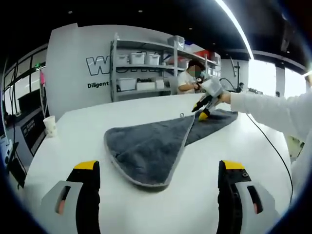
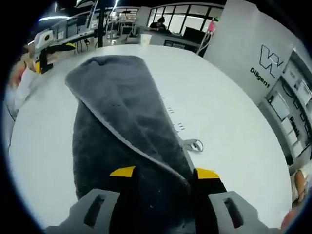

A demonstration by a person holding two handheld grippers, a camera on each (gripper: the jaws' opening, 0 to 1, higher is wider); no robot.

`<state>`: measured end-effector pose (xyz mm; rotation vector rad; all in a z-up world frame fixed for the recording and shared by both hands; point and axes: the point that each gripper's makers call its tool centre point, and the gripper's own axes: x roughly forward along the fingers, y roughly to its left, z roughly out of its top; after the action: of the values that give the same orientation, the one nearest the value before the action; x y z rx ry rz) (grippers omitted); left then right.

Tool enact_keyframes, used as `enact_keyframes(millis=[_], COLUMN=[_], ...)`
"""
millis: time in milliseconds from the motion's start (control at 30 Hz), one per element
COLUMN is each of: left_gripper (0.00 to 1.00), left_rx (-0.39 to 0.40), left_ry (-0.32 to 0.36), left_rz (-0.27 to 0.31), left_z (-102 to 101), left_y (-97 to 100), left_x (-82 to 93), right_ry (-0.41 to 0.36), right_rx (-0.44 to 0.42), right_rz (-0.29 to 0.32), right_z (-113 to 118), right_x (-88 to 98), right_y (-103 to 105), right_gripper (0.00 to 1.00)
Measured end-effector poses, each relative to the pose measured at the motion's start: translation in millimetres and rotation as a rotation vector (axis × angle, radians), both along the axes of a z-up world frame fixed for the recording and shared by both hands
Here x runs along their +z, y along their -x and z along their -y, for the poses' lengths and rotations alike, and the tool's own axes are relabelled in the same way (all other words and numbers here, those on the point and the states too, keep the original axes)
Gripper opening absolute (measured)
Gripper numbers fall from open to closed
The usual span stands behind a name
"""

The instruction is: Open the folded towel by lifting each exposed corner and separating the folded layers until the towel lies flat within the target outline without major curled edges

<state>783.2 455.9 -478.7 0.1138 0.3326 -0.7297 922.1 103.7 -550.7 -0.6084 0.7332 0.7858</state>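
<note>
White table [image 1: 146,204], grey folded towel [image 1: 146,148] lying on it, paper cup [image 1: 49,125] near its edge

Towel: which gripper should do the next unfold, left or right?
Right, probably. The right gripper is already down on the towel at its far end, jaws astride the folded layer's edge. The left gripper hangs open above the table, touching no cloth.

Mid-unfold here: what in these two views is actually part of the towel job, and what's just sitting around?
Job:
- towel, grey, still partly folded
- right gripper, jaws at the towel's far end
- left gripper, jaws apart, short of the towel
- table

Lying about:
- paper cup at the table edge
- shelves with bins
- cable across the table
</note>
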Motion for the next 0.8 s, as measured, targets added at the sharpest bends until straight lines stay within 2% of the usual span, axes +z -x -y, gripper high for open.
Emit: enact_keyframes(millis=[133, 233, 500, 800], left_gripper=[1.0, 1.0, 1.0, 1.0], left_rx=[0.003, 0.004, 0.005, 0.004], left_ry=[0.002, 0.002, 0.001, 0.001], left_rz=[-0.002, -0.002, -0.001, -0.005], left_z=[-1.0, -1.5, -0.9, -0.3], left_y=[-1.8, -2.6, -2.4, -1.9], left_x=[-0.2, -0.1, -0.6, -2.4], right_ry=[-0.006, -0.005, 0.037, 0.099], right_rx=[0.011, 0.024, 0.057, 0.108], right_rz=[-0.014, -0.019, 0.017, 0.037], right_z=[-0.9, 1.1, 1.5, -3.9], right_x=[-1.2, -0.7, 9.4, 20.6], right_y=[3.8, 7.1, 14.9, 42.3], right_gripper=[0.1, 0.01, 0.0, 0.0])
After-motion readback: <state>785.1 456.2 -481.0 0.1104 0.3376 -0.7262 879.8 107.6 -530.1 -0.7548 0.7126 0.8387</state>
